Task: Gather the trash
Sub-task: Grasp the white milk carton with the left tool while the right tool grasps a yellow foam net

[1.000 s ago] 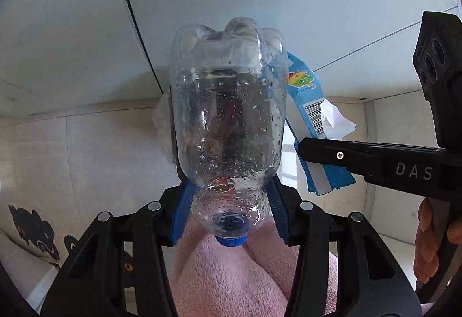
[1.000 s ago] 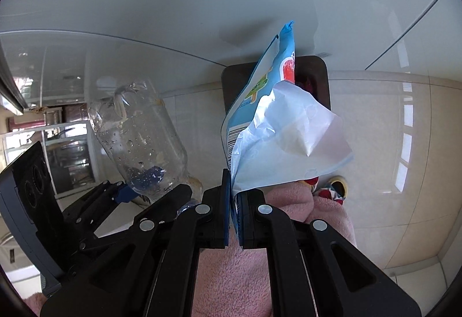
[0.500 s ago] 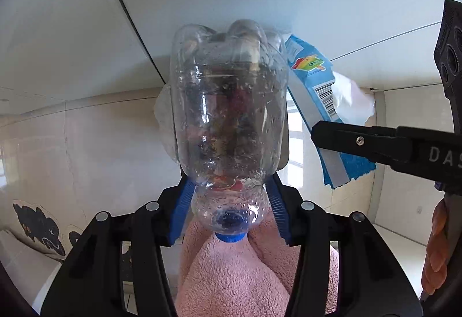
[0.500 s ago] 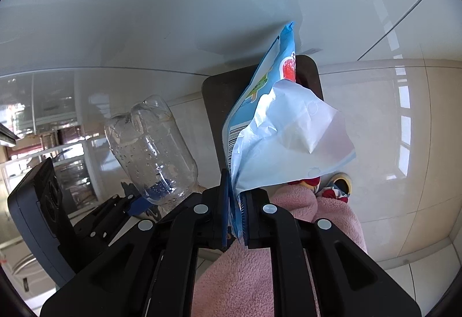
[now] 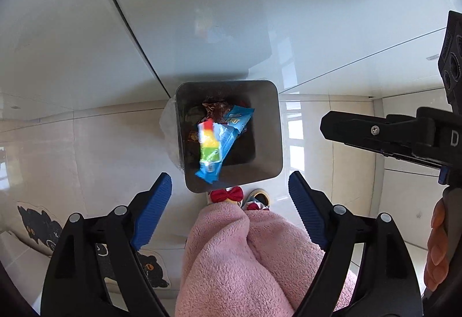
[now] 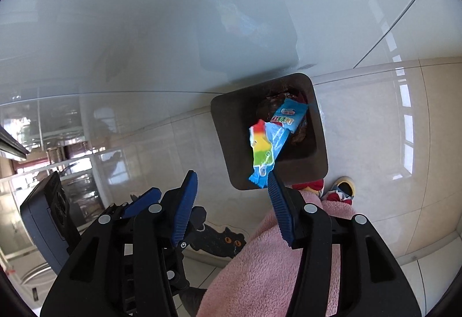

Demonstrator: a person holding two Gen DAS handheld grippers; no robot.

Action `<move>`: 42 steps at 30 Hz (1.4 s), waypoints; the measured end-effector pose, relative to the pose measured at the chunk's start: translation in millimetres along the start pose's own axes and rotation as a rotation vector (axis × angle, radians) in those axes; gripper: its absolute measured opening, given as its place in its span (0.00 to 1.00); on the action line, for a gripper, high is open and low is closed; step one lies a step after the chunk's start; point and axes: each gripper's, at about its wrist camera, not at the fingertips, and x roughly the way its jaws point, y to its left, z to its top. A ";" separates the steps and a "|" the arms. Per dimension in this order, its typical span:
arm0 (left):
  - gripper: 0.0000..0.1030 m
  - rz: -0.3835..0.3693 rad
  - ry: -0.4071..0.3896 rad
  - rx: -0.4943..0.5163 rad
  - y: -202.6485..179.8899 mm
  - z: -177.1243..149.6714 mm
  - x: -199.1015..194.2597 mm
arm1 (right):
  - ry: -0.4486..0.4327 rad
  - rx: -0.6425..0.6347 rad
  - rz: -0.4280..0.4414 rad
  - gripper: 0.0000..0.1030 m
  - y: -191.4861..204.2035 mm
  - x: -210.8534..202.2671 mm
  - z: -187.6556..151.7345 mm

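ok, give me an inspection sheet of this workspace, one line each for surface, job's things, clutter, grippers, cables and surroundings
Surface: glossy beige tiled floor below white panels.
Job's things: dark square bin standing open on the floor; blue wrapper with a rainbow ice-lolly print over the bin opening; darker wrappers beneath it. Bottle: nothing seen.
Clutter: black cat mat on the floor at lower left.
Grippers: left gripper open, nothing between its blue pads; right gripper open and empty; both have just been opening.
Cables: nothing seen.
Surroundings: pink fleece legs and slippers by the bin; a hand at the right edge.
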 end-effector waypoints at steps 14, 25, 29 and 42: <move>0.80 -0.001 -0.150 0.022 -36.9 -15.9 -129.6 | -0.142 -0.142 0.017 0.52 34.6 -130.0 -44.0; 0.82 -0.005 -0.327 0.098 -82.0 -7.5 -238.5 | -0.422 -0.221 0.000 0.59 49.9 -269.4 -60.7; 0.82 -0.014 -0.389 0.128 -102.5 11.3 -271.9 | -0.549 -0.219 -0.048 0.60 45.3 -314.7 -52.7; 0.82 -0.051 -0.456 0.252 -160.0 102.1 -291.4 | -0.715 -0.112 -0.171 0.60 1.7 -383.4 5.7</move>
